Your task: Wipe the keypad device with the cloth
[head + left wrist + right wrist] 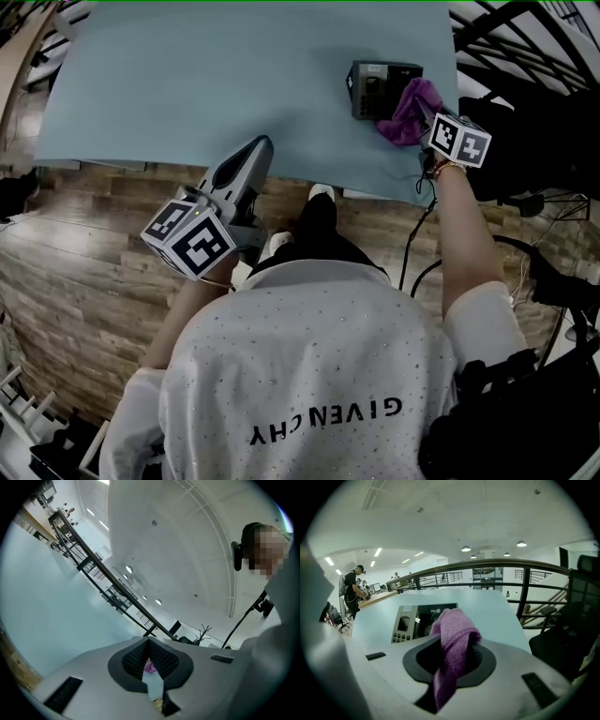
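The dark keypad device [380, 86] lies near the right end of the light blue table [206, 84]. A purple cloth [410, 111] hangs against its right front corner, with my right gripper [419, 110] shut on it. In the right gripper view the cloth [452, 639] bulges out of the shut jaws, just short of the keypad device [415, 620], whose buttons and screen show at its left part. My left gripper [261, 142] hovers over the table's front edge, well left of the device. Its jaws are shut with nothing in them [149, 640].
A black chair [534, 141] stands right of the table, and cables [412, 253] hang over the wooden floor [84, 253] below the front edge. In the right gripper view a railing [497, 566] runs behind the table and a person [354, 592] stands far left.
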A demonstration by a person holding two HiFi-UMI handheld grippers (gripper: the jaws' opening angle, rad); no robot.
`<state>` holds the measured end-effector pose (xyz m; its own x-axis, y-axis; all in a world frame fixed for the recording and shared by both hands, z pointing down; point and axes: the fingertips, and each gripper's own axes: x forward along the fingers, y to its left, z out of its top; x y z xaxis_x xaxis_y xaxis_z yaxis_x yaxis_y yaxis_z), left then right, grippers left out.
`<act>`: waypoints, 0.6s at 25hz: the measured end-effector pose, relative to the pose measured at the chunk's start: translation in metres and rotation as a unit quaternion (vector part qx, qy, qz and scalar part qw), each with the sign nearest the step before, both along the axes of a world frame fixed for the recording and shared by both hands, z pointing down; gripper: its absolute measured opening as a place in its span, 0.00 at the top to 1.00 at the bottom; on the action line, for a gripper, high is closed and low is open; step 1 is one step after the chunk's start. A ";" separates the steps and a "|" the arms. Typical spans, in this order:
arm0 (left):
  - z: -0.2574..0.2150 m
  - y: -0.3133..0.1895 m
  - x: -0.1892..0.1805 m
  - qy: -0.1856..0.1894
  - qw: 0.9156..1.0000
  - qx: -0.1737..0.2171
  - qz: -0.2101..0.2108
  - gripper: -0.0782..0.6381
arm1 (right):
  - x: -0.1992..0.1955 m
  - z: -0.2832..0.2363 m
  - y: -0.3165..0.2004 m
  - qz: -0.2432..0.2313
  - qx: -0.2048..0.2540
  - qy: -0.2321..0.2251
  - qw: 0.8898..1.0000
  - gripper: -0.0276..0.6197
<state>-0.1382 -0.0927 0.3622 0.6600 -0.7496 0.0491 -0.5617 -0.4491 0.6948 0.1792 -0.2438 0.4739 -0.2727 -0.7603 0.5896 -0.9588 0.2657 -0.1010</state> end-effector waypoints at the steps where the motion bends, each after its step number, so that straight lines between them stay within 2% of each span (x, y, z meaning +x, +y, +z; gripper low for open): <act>1: -0.001 -0.001 0.001 -0.003 1.000 0.002 0.003 0.89 | 0.004 0.000 0.000 0.006 0.000 0.000 1.000 0.86; 5: 0.001 -0.005 -0.005 -0.015 1.000 0.007 0.006 0.89 | 0.014 -0.003 0.000 0.048 0.004 0.018 0.999 0.87; 7: 0.002 -0.006 -0.009 -0.012 1.000 0.007 0.001 0.89 | 0.004 -0.012 0.006 0.059 0.019 0.009 0.998 0.87; 10: -0.001 -0.008 -0.008 -0.002 1.000 0.012 0.001 0.89 | -0.039 -0.032 0.022 0.015 0.060 -0.032 0.998 0.87; 12: -0.004 -0.008 -0.006 0.001 1.000 0.017 0.004 0.89 | -0.074 -0.037 0.033 -0.028 0.064 -0.054 0.996 0.87; 15: -0.008 -0.005 -0.002 0.009 1.000 0.024 0.012 0.89 | -0.111 -0.038 0.044 -0.047 0.056 -0.074 0.995 0.87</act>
